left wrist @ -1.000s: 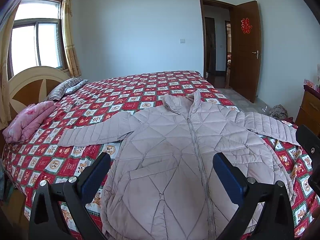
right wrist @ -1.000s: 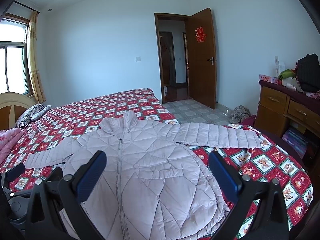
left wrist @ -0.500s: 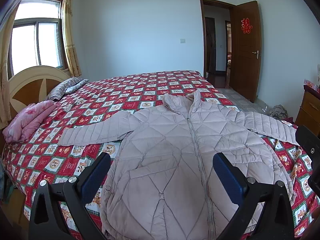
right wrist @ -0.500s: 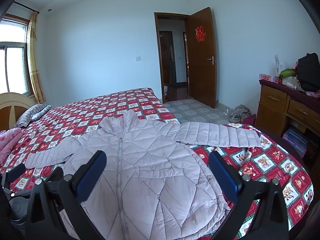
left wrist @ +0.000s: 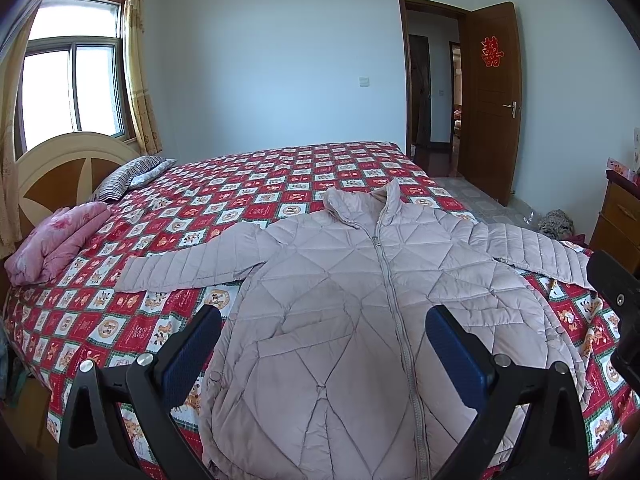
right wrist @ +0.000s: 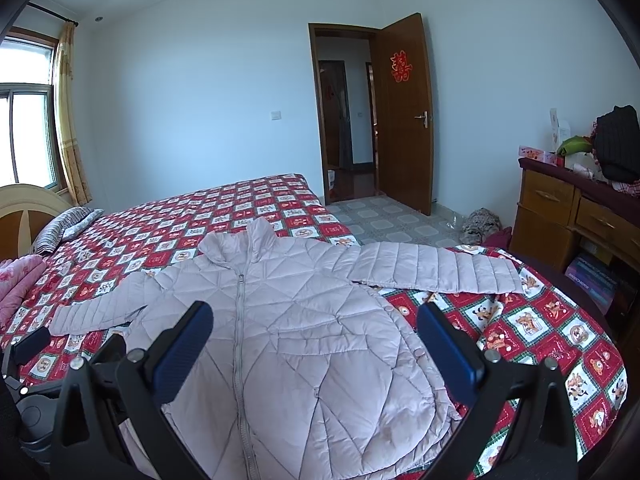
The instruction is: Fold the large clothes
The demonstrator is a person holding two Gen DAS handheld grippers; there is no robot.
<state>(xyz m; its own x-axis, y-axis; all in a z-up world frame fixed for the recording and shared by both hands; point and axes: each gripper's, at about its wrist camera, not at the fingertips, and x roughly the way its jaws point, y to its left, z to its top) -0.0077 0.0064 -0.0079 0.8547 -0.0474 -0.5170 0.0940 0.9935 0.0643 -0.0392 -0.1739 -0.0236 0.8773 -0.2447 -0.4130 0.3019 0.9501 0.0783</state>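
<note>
Both hand-held grippers, left [left wrist: 322, 344] and right [right wrist: 314, 338], hover wide open, empty, above the soft, puffy jacket [left wrist: 360, 320]; best pinched at the sleeve cuffs beside the zipper [left wrist: 394, 312].

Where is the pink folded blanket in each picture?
Left wrist view: the pink folded blanket lies at the left edge, on the red patterned bed cover near the headboard.
Right wrist view: only a corner of it shows at the far left edge.
Shared landmark: the striped pillow lies just beyond the blanket in both.
</note>
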